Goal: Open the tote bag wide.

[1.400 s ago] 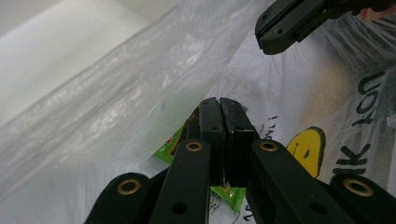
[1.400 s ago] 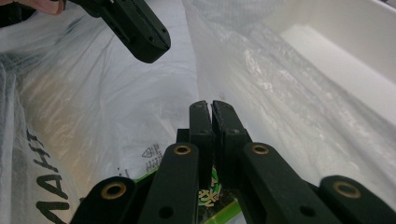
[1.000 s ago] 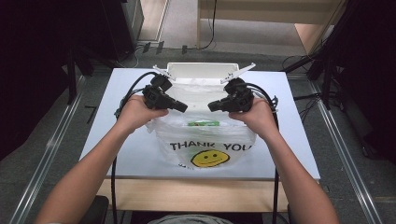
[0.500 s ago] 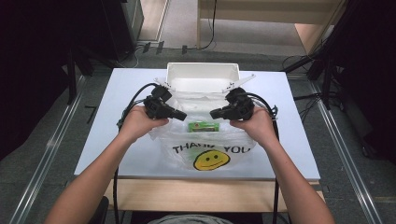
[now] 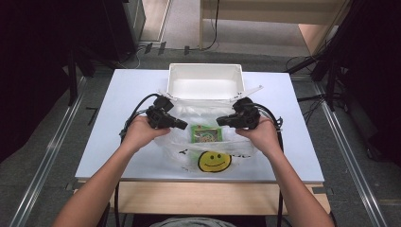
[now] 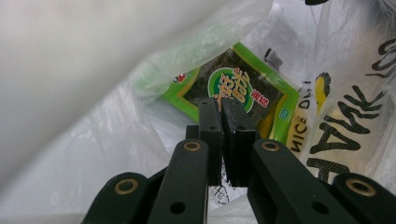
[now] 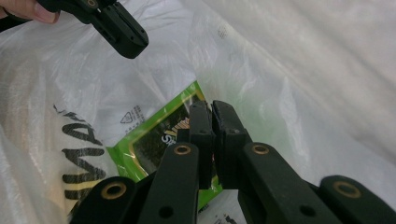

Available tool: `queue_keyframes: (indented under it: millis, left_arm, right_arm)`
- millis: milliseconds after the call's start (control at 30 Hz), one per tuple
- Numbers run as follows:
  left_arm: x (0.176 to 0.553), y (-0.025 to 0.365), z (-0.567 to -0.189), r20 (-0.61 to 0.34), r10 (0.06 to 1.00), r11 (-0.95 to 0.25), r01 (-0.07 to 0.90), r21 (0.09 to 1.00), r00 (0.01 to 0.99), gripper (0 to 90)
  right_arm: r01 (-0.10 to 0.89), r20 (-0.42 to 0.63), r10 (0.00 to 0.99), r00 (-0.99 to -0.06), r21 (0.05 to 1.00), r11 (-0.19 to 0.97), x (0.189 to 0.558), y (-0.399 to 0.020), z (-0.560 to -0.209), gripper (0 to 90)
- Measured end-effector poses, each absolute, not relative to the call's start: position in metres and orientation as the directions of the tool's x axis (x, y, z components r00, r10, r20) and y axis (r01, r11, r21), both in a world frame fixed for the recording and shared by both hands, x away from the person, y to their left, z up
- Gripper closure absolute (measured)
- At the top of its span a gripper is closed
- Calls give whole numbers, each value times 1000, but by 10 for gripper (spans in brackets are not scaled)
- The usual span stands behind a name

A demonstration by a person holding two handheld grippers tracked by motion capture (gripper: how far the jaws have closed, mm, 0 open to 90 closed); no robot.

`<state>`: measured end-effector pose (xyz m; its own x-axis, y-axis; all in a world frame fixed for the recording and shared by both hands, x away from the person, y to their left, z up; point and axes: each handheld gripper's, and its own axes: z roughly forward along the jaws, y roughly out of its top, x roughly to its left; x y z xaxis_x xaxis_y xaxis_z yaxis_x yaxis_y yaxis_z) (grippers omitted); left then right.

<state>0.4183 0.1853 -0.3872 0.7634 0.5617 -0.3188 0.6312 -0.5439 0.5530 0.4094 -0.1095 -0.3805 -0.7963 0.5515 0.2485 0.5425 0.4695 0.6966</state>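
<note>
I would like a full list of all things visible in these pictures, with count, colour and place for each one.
plastic bag: one, translucent white with a yellow smiley face and black lettering, on the near middle of the table, its mouth held apart.
snack packet: one, green with a dark middle, lying flat inside the bag.
bin: one, white, at the far edge of the table, behind the bag.
table: one, white top.
left gripper: one, black, jaws shut, at the bag's left side.
right gripper: one, black, jaws shut, at the bag's right side.
hands: two, one on each gripper.
</note>
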Motion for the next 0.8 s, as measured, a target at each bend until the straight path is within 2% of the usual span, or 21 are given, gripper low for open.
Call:
queue_keyframes:
  millis: [367,800]
  left_arm:
    - [418,189,-409,-301,588,-539,641,547,751,884]
    - [422,197,-433,-343,619,-484,687,542,707,884]
  right_arm:
    - [572,263,582,-770,688,447,410,-118,-404,886]
    - [622,275,636,-721,662,418,415,-129,-431,887]
